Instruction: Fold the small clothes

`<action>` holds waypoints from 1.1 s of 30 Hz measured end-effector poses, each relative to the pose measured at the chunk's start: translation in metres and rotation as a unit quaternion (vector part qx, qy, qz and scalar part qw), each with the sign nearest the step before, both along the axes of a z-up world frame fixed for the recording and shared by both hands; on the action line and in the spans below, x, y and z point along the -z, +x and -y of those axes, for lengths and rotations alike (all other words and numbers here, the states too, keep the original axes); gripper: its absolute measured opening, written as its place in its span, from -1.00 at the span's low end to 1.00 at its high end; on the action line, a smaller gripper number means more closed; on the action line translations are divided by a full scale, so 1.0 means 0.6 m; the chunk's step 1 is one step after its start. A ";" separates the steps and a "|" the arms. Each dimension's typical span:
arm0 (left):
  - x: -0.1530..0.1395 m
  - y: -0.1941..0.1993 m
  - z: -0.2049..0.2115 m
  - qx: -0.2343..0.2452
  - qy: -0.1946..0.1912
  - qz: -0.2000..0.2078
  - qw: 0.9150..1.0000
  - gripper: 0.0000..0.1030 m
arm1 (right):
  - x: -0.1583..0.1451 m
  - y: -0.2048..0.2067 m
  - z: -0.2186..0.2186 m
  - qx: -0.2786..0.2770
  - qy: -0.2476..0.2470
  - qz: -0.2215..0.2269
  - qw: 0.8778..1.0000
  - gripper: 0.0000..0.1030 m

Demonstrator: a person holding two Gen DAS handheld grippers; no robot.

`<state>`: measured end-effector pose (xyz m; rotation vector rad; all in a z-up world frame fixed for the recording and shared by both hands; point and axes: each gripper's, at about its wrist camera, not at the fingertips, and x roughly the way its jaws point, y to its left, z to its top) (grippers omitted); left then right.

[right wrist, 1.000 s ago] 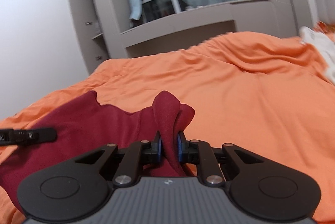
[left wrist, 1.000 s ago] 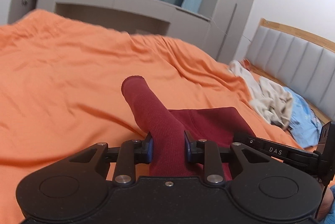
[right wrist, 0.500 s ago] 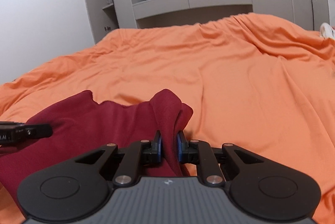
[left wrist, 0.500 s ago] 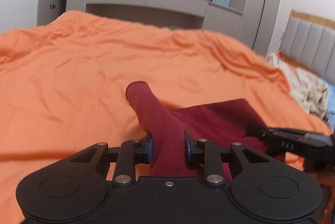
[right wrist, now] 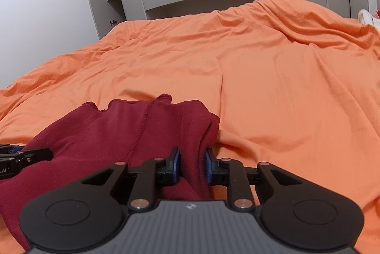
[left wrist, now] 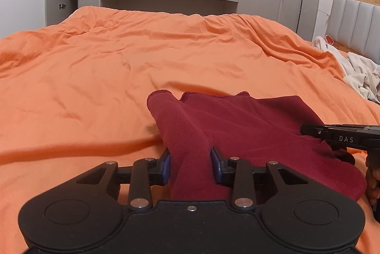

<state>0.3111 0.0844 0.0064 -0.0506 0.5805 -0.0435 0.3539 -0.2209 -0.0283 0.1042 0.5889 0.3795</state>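
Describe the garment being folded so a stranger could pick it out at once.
Start at the big bed under the orange duvet. Near its front edge lies the dark red knit garment, one end between each gripper's blue pads. Unlike the pale, crumpled clothes pile by the grey headboard, it is deep maroon with ribbed cuffs.

Maroon garment (left wrist: pixel 249 121) on orange bed (left wrist: pixel 118 68)

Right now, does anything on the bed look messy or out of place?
Nothing is damaged or spilled. The dark red garment lies rumpled on the orange cover, its near part bunched between the jaws of the left gripper and the right gripper, both just opening. A loose heap of pale clothes sits by the headboard.
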 end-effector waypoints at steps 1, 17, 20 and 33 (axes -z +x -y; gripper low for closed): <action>0.002 0.000 0.002 -0.001 0.002 0.001 1.000 -0.27 | 0.001 0.000 0.001 0.000 0.000 0.000 1.000 -0.49; 0.007 -0.001 0.005 -0.014 0.006 0.003 1.000 0.00 | 0.003 0.000 0.002 0.014 0.001 -0.002 1.000 -0.24; 0.005 -0.001 0.006 -0.022 0.008 0.002 1.000 0.15 | 0.003 0.001 0.005 0.020 0.003 -0.004 1.000 -0.11; -0.017 -0.012 0.006 -0.051 0.011 0.006 0.999 0.94 | -0.030 -0.023 0.015 0.032 0.013 0.042 0.999 0.71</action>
